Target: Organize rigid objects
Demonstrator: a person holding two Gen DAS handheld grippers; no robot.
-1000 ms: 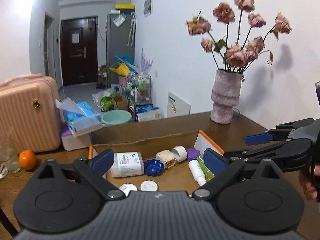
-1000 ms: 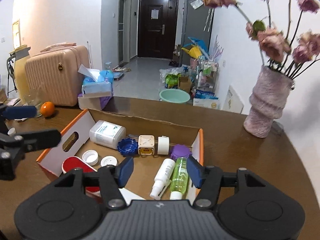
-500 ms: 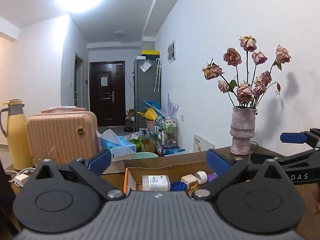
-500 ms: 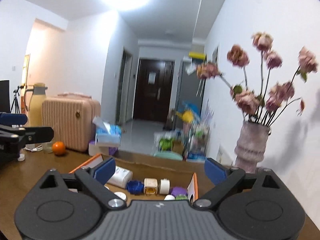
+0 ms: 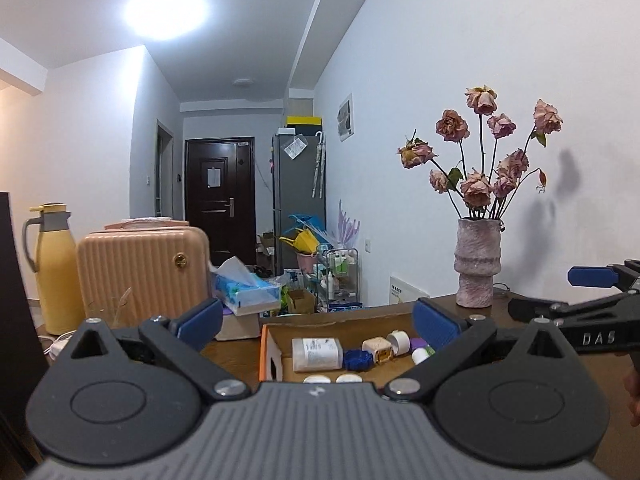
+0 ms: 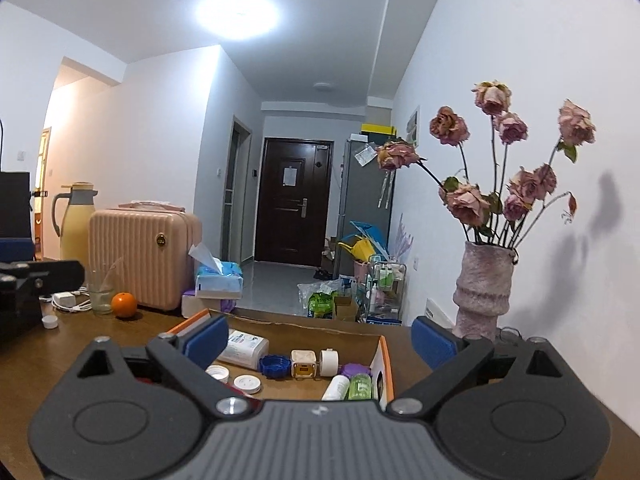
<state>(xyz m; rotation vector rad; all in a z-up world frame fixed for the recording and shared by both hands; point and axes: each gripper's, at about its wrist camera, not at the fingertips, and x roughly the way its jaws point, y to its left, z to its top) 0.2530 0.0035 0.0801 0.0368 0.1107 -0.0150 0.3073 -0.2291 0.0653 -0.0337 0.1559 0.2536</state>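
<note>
Left wrist view: my left tool (image 5: 316, 322) stands with its blue pads (image 5: 200, 318) spread wide and nothing between them, touching nothing. Beyond it the cardboard box (image 5: 269, 350) sits on the brown table (image 5: 236, 354); inside lie a white bottle (image 5: 317, 354) on its side, a blue cap (image 5: 355, 358), a small cream cube (image 5: 378, 349) and a white roll (image 5: 399, 341). At the right edge my right tool (image 5: 576, 292) reaches in, well above the table.

Right wrist view: my right tool (image 6: 320, 336) has just been opening; its jaws now gape fully, empty, hovering short of the box's near rim. The same box also holds two white lids (image 6: 247, 383), a purple cap (image 6: 354, 369), a white tube (image 6: 337, 387) and a green tube (image 6: 361, 386). A vase (image 6: 482, 290) of dried roses stands beside the box.
</note>
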